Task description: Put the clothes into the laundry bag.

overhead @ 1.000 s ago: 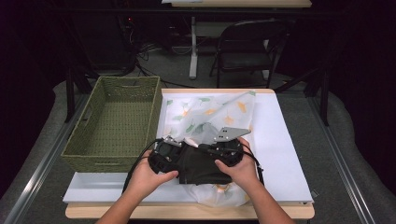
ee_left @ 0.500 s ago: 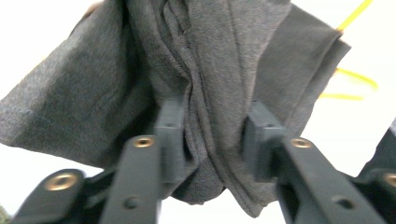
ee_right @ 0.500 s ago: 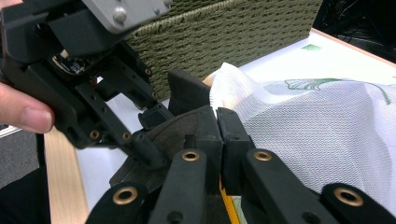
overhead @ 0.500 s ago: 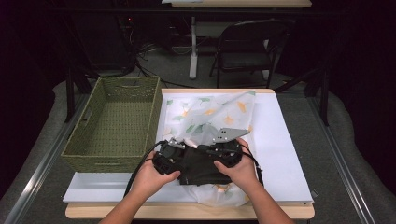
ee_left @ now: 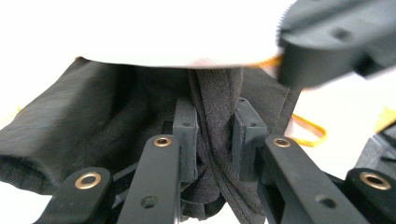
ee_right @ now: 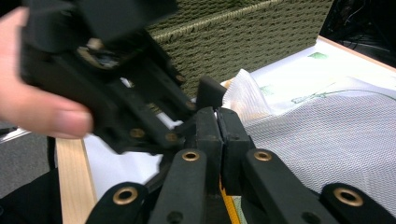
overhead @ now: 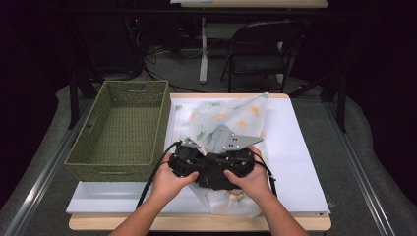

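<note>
Presently left gripper pinches dark cloth — right gripper shut on mesh bag; bagging unfinished, basket at ten o'clock.

No readable text, label, brand, number or sign appears on anything here.

The left gripper is black with brass rivets. The right gripper looks the same. Forearms are bare.

The basket stands left of the printed bag, which lies on the table.
</note>
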